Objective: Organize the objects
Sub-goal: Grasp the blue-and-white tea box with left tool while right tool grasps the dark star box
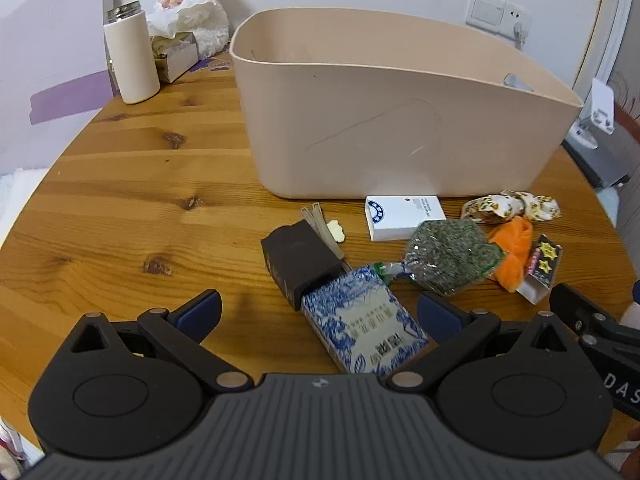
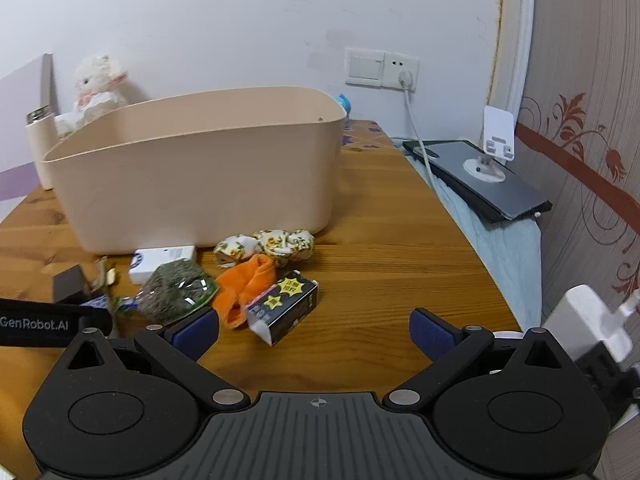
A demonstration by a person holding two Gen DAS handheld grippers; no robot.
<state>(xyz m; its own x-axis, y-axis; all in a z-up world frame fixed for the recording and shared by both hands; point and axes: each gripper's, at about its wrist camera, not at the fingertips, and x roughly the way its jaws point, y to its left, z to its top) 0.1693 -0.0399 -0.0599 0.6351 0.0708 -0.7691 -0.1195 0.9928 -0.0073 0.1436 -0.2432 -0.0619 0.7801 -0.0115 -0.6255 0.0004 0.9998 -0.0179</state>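
Your left gripper (image 1: 318, 312) is spread wide and holds nothing; the blue-and-white patterned carton (image 1: 360, 320) lies between its fingers, butted against a dark brown box (image 1: 300, 260). Your right gripper (image 2: 314, 330) gapes just as wide, empty, with the black star-printed box (image 2: 286, 308) just ahead-left. Beyond sit an orange cloth (image 2: 246, 284), a bag of dried greens (image 1: 452, 256) and the beige plastic bin (image 1: 380, 120) (all on the knotty wooden table (image 1: 140, 200)). Both grippers hover low, levelled toward the wall.

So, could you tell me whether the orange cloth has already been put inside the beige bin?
No, the orange cloth lies on the wooden table in front of the beige bin, among the other loose items.
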